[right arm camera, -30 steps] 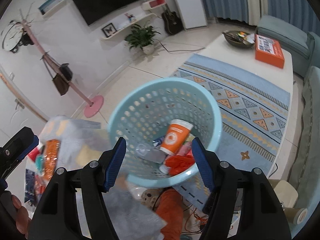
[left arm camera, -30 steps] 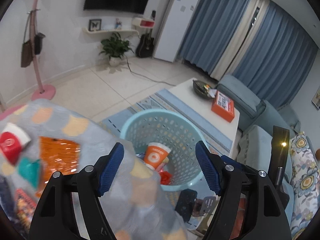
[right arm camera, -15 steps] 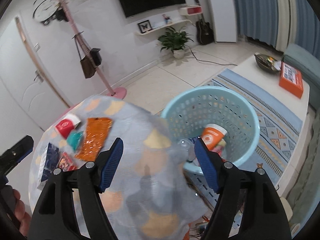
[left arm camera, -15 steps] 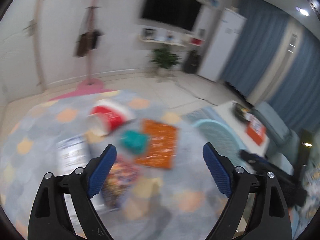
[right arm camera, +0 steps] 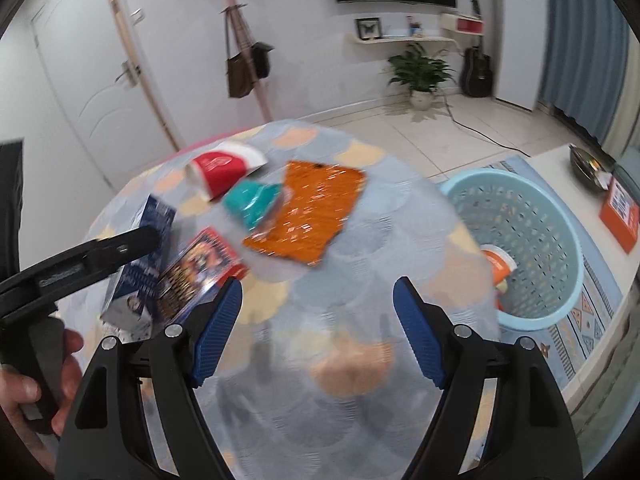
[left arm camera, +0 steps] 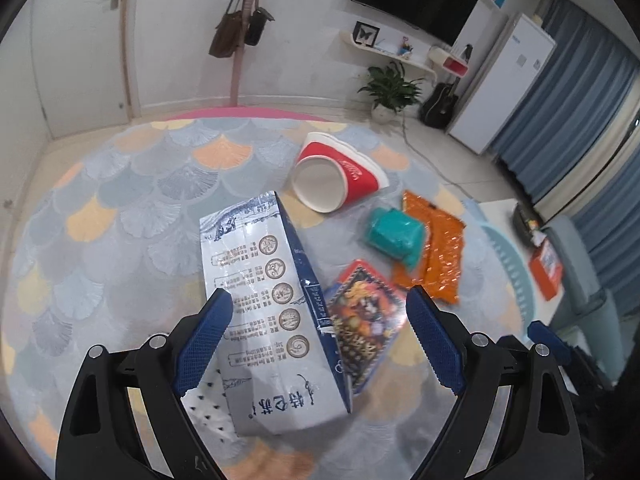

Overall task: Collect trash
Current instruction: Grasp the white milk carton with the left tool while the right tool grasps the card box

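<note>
On the round table lie a blue-and-white carton (left arm camera: 276,308), a dark snack packet (left arm camera: 364,320), a teal wrapper (left arm camera: 394,236), an orange foil packet (left arm camera: 436,256) and a tipped red paper cup (left arm camera: 336,178). My left gripper (left arm camera: 316,340) is open, its jaws either side of the carton and the snack packet, just above them. My right gripper (right arm camera: 316,324) is open and empty above the table's near part. In the right wrist view the carton (right arm camera: 140,272), snack packet (right arm camera: 196,272), teal wrapper (right arm camera: 252,200), orange packet (right arm camera: 312,212) and cup (right arm camera: 224,168) show, with my left gripper (right arm camera: 136,240) over the carton.
A light blue perforated basket (right arm camera: 532,236) stands on the floor to the right of the table, with an orange cup (right arm camera: 496,266) and other trash inside. A white coffee table (right arm camera: 600,184) with an orange box lies beyond it. A coat stand (left arm camera: 240,40) stands behind the table.
Both grippers swung left from over the basket to over the table. The left gripper came down over the carton and snack packet. Both stayed open.
</note>
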A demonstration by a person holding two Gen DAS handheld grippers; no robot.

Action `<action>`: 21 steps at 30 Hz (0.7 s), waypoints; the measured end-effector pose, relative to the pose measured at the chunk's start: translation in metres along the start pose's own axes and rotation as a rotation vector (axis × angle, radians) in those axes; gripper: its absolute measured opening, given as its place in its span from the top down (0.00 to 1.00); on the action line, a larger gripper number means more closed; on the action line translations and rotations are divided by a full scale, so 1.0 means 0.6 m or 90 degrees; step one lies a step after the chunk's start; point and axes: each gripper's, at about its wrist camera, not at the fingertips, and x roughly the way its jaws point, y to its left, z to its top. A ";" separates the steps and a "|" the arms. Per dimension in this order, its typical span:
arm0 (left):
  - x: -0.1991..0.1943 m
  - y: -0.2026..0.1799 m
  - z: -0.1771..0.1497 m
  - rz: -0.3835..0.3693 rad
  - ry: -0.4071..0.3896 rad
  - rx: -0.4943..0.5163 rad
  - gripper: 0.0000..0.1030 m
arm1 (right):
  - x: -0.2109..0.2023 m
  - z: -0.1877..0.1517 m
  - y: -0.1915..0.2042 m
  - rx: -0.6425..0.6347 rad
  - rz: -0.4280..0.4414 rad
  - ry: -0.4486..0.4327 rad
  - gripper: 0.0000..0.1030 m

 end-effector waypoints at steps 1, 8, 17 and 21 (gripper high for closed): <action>-0.001 0.000 -0.002 0.012 -0.004 0.005 0.16 | 0.001 -0.002 0.009 -0.007 0.001 0.003 0.28; -0.023 0.023 -0.018 0.027 -0.021 0.016 0.16 | 0.007 -0.006 0.040 -0.028 0.010 0.014 0.28; 0.003 0.036 -0.024 0.018 0.016 0.009 0.41 | 0.013 -0.013 0.069 -0.030 0.030 0.033 0.28; -0.019 0.055 -0.028 0.024 -0.017 -0.010 0.46 | 0.027 -0.015 0.089 -0.029 0.047 0.050 0.28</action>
